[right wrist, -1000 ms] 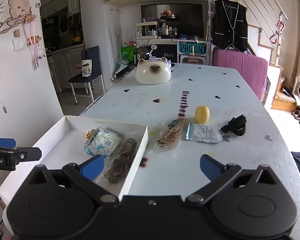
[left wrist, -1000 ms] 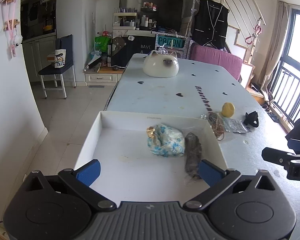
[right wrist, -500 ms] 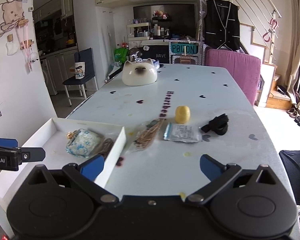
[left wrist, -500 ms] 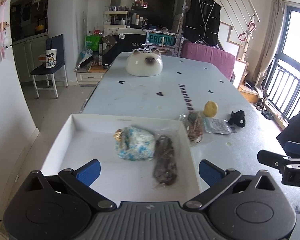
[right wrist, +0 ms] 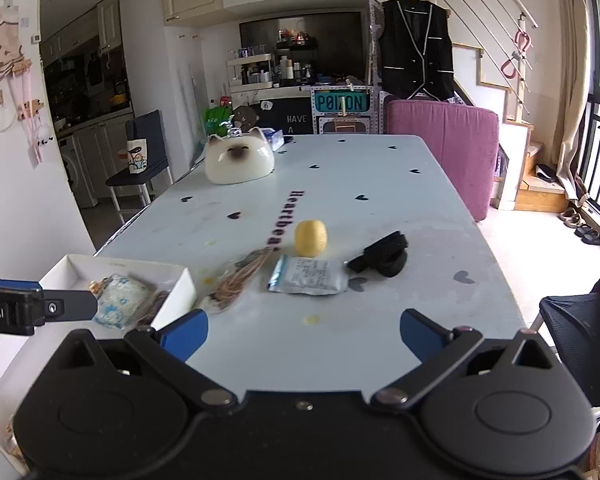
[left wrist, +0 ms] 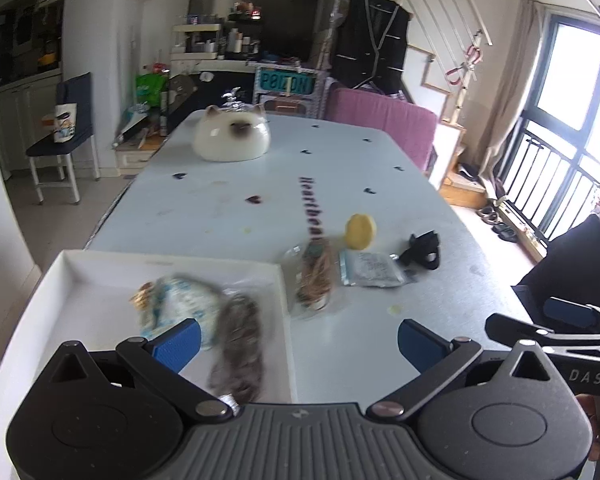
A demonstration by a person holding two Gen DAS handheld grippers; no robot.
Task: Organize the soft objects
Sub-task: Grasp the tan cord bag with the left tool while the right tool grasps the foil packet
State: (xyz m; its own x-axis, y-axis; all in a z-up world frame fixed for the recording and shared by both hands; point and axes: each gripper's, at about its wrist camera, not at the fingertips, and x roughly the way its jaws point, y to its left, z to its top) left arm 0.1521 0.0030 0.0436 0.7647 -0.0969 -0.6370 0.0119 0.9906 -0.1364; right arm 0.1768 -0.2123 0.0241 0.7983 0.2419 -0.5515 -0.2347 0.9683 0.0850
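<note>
A white tray (left wrist: 100,268) on the table's left holds a blue-patterned pouch (left wrist: 180,308) and a dark bagged item (left wrist: 240,332). Right of the tray lie a clear bag of brown strands (left wrist: 314,276), a silver packet (left wrist: 370,268), a yellow ball (left wrist: 360,226) and a black strap (left wrist: 422,250). My left gripper (left wrist: 296,346) is open and empty, low over the tray's right edge. My right gripper (right wrist: 302,330) is open and empty over the table's near edge, facing the packet (right wrist: 308,276), ball (right wrist: 310,237), strap (right wrist: 382,256) and strand bag (right wrist: 236,280).
A white cat-shaped dish (right wrist: 238,160) stands at the table's far end. A purple chair back (right wrist: 444,148) sits at the far right, a dark chair (right wrist: 576,344) at the near right. The left gripper's finger (right wrist: 40,308) shows over the tray (right wrist: 76,268) in the right wrist view.
Both grippers have pulled back and swung right; the tray now sits further left in both views and the loose items are more central. Both jaws stay open and empty.
</note>
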